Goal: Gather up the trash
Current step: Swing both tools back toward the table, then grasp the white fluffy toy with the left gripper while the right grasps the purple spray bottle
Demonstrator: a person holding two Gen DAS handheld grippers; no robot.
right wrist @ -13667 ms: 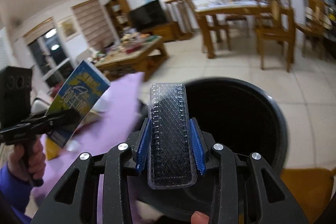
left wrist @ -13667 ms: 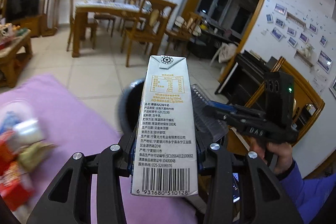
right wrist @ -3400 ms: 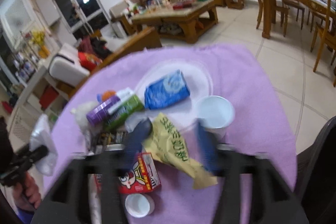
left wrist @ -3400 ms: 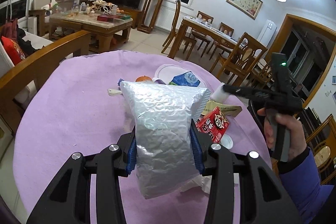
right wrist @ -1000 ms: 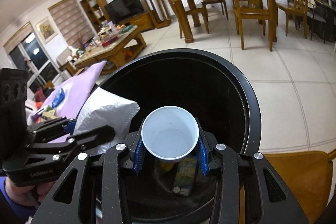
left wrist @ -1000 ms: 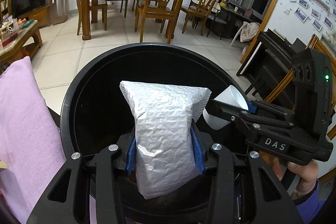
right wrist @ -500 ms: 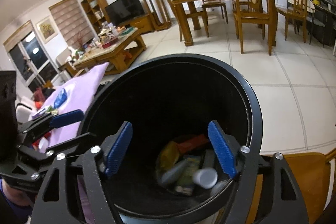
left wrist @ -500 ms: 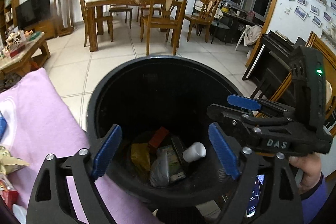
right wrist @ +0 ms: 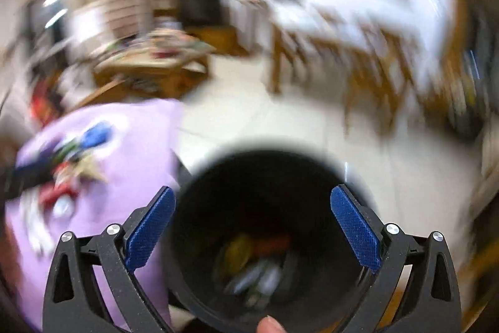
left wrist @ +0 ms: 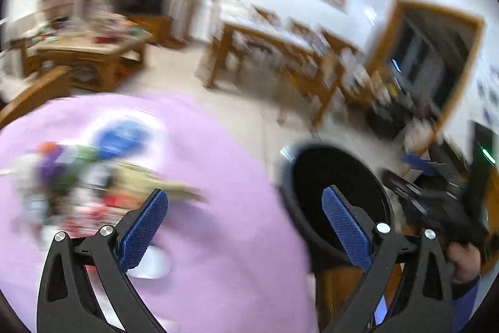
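Observation:
My left gripper (left wrist: pixel 243 194) hangs over the edge of the purple-covered table (left wrist: pixel 218 255), its jaws opening with nothing between them. A blurred heap of trash (left wrist: pixel 78 183) lies on the cloth to its left, with a blue packet (left wrist: pixel 121 139) behind. The black bin (left wrist: pixel 336 170) stands to the right, beside the table. My right gripper (right wrist: pixel 252 192) is above the bin (right wrist: pixel 265 177), jaws opening and empty. Wrappers and cartons (right wrist: pixel 259 264) lie at the bin's bottom. The right gripper (left wrist: pixel 402 170) also shows past the bin, held by a hand (left wrist: pixel 464 261).
A wooden coffee table (left wrist: pixel 93 52) covered with things stands at the back left. A dining table with chairs (left wrist: pixel 280 52) fills the middle of the room, and tiled floor (right wrist: pixel 280 120) lies between. A fingertip (right wrist: pixel 268 325) shows at the bottom edge.
Both grippers opened: the silver padded bag and the white cup fell into the bin. Both have since swung up and left, away from the bin and toward the table.

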